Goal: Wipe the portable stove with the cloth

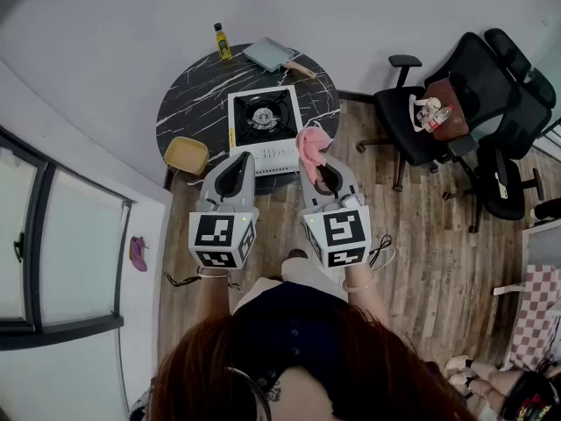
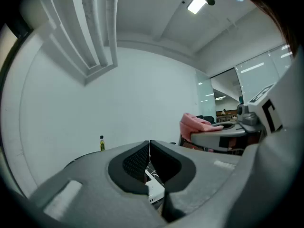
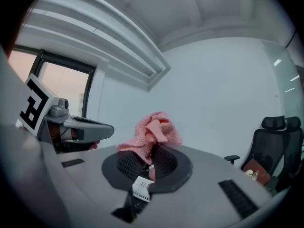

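The right gripper (image 3: 151,156) is clamped on the pink cloth (image 3: 153,129), which bunches up out of its jaws. From the head view, the cloth lies just right of the stove's (image 1: 263,117) near corner. The left gripper (image 2: 149,146) alongside is closed and empty.

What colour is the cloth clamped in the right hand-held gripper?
The cloth is pink; the right gripper view shows it best.

Head camera looking steeply down from high above table (image 1: 188,103), 2 gripper cameras tilting up at wall (image 2: 142,94) and ceiling (image 2: 156,13), left one catching right gripper (image 2: 197,136) and cloth (image 2: 194,123), right one catching left gripper (image 3: 107,128)
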A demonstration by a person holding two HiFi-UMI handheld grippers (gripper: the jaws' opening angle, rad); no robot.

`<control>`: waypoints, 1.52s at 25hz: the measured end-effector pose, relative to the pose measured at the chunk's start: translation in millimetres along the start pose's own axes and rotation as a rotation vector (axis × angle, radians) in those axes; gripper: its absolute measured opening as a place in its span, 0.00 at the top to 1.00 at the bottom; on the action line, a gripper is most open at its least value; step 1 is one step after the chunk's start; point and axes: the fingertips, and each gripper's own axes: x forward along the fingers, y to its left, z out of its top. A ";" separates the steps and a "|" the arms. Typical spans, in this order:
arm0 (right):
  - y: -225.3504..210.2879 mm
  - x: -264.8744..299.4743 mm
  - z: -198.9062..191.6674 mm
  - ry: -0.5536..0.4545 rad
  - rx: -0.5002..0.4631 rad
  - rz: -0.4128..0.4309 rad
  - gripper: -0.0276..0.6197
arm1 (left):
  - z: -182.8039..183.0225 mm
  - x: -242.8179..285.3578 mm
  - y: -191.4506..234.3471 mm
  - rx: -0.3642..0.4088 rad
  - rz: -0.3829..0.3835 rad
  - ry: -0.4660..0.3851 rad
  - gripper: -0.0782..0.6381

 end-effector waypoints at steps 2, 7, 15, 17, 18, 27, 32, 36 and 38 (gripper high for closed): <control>-7.9 2.4 -2.0 -0.001 -0.004 -0.007 0.91 | -0.3 5.9 -1.0 0.000 0.003 -0.001 0.87; -20.2 13.8 -7.6 0.015 0.032 0.012 0.91 | -2.8 24.6 -0.6 -0.006 0.014 0.006 0.87; -32.6 33.7 -10.8 0.017 0.056 0.101 0.91 | -4.4 48.8 2.5 -0.012 0.046 0.011 0.87; -33.7 36.3 -13.0 0.024 0.051 0.129 0.91 | -5.9 51.8 3.2 -0.020 0.059 0.015 0.87; -34.0 37.3 -14.6 0.028 0.052 0.145 0.91 | -7.4 52.9 3.3 -0.024 0.066 0.019 0.87; -34.6 55.9 -24.0 0.044 0.050 0.208 0.91 | -18.6 63.6 12.8 -0.033 0.105 0.054 0.87; -36.5 69.1 -24.7 0.046 0.070 0.208 0.91 | -24.0 70.0 26.8 -0.043 0.117 0.064 0.87; -40.0 83.7 -26.0 0.056 0.064 0.202 0.91 | -27.2 81.2 36.9 -0.046 0.113 0.069 0.87; -40.0 92.7 -25.3 0.060 0.059 0.200 0.90 | -27.6 86.6 44.8 -0.050 0.112 0.069 0.87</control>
